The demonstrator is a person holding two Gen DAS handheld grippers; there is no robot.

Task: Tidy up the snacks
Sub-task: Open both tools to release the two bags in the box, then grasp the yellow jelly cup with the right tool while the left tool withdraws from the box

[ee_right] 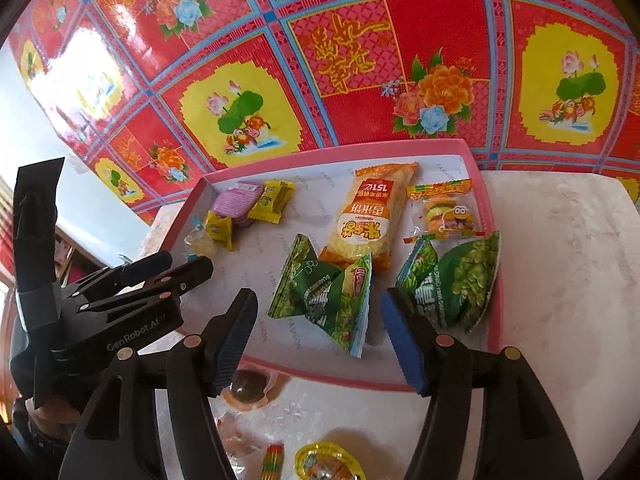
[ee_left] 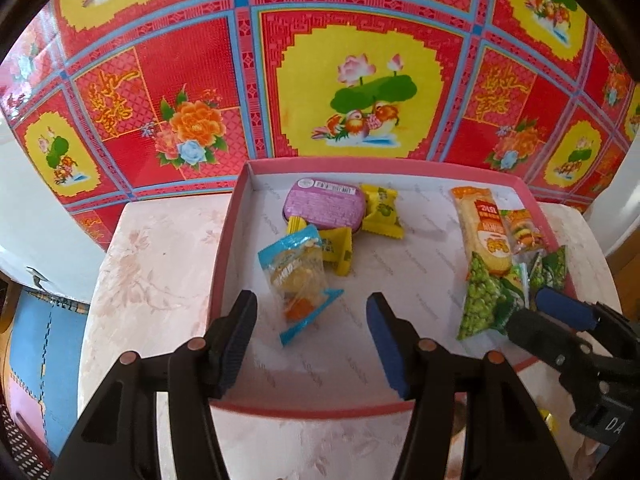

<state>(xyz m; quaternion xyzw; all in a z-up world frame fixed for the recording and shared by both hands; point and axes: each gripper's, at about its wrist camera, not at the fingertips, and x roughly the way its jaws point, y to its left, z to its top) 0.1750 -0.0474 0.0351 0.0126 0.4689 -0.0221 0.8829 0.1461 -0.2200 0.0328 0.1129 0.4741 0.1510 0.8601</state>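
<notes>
A: How are the tongs posed?

B: The left tongs (ee_left: 312, 312) are held low over the near part of the pink-rimmed box (ee_left: 224, 264), jaws spread wide, nothing gripped; a blue-edged clear snack packet (ee_left: 298, 284) is seen just ahead between the tips. The right tongs (ee_right: 320, 312) are likewise spread and empty, a green pea packet (ee_right: 324, 300) lying between the tips and a second one (ee_right: 460, 280) just right of them.

A: And the surroundings?

B: The box is set on a pale marbled desk (ee_right: 560, 280). A rice cracker pack (ee_right: 368, 216), yellow candies (ee_left: 382, 210) and a purple tin (ee_left: 324, 204) are seen farther ahead, with red floral sheeting (ee_left: 340, 80) behind.
</notes>
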